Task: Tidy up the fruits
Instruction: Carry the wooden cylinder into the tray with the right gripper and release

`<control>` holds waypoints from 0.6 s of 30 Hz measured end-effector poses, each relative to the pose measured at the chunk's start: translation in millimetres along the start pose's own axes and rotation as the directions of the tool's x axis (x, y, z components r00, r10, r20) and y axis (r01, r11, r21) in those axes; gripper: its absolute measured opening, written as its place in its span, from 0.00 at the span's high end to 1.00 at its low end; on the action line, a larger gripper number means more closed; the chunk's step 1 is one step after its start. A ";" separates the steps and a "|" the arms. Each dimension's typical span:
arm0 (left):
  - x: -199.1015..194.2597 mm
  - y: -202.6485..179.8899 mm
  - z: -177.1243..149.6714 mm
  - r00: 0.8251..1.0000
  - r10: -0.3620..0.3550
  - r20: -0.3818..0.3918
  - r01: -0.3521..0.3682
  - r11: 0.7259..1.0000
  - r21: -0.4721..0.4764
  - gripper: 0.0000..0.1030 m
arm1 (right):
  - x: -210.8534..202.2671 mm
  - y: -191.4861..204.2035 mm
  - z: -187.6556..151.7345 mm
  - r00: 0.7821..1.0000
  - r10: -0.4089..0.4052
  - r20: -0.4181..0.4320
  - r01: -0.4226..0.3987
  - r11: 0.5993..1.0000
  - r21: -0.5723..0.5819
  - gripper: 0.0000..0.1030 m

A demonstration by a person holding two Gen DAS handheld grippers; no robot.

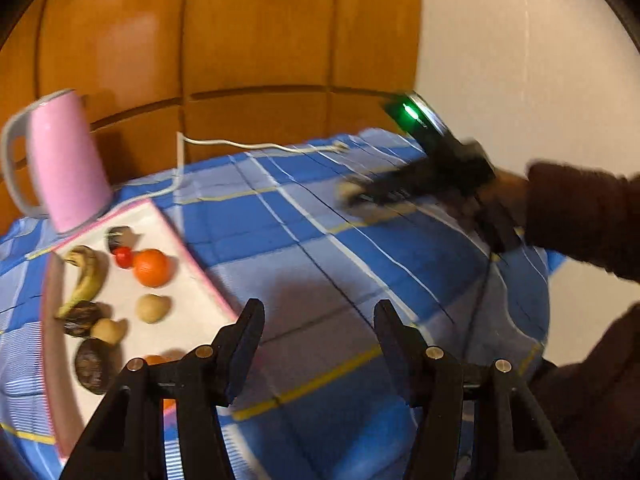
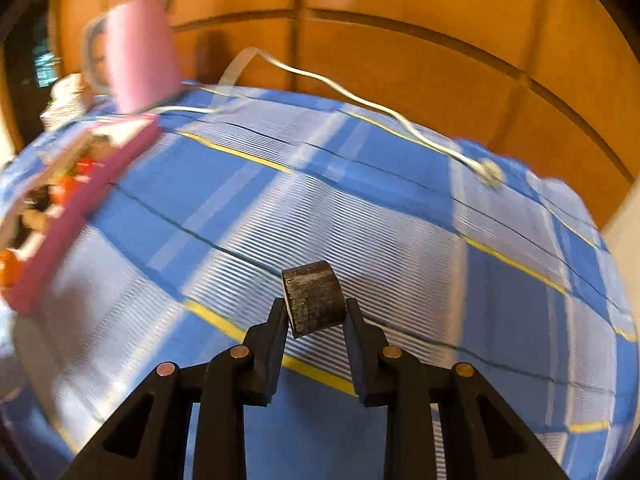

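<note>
In the right wrist view my right gripper [image 2: 316, 309] is shut on a short dark brown chunk [image 2: 314, 300], held above the blue checked cloth [image 2: 360, 220]. The left wrist view shows that gripper [image 1: 360, 196] blurred at the far right of the table. My left gripper [image 1: 320, 316] is open with nothing between its fingers, just right of a white tray with a pink rim [image 1: 200, 272]. On the tray lie a banana [image 1: 86, 276], an orange [image 1: 151, 267], a small red fruit [image 1: 124, 257], tan round fruits [image 1: 151, 308] and dark wrinkled ones [image 1: 93, 366].
A pink kettle [image 1: 66, 164] stands at the tray's far end, also in the right wrist view as the kettle [image 2: 140, 52]. A white cable [image 1: 240, 145] trails over the cloth's far edge. A dark red sleeve [image 1: 580, 220] reaches in from the right. Wooden panels stand behind.
</note>
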State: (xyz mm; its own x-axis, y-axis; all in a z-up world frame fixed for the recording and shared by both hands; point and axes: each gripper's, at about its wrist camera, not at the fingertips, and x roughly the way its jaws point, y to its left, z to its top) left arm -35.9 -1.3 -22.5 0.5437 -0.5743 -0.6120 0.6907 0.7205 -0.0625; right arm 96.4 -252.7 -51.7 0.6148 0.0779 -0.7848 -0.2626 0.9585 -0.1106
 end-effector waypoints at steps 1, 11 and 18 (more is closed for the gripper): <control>2.3 -1.3 -1.4 1.000 -0.012 -0.010 0.012 1.000 0.000 0.44 | -0.6 8.3 5.0 0.999 0.033 0.004 -0.033 0.999 -0.016 0.73; 5.0 -0.2 -13.5 0.996 -0.072 -0.046 0.071 0.997 -0.013 0.44 | 3.1 102.0 69.8 0.946 0.324 0.019 -0.314 0.928 -0.203 0.73; 11.9 8.2 -20.9 0.994 -0.083 -0.068 0.080 0.996 -0.043 0.44 | 13.9 144.2 100.3 0.924 0.382 0.003 -0.363 0.882 -0.300 0.79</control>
State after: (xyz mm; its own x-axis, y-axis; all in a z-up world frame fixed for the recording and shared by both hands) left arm -33.8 5.9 -46.8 0.4510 -0.6040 -0.6571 0.7107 0.6884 -0.1449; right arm 141.7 -85.9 -17.3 0.4702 0.4387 -0.7658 -0.6784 0.7347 0.0043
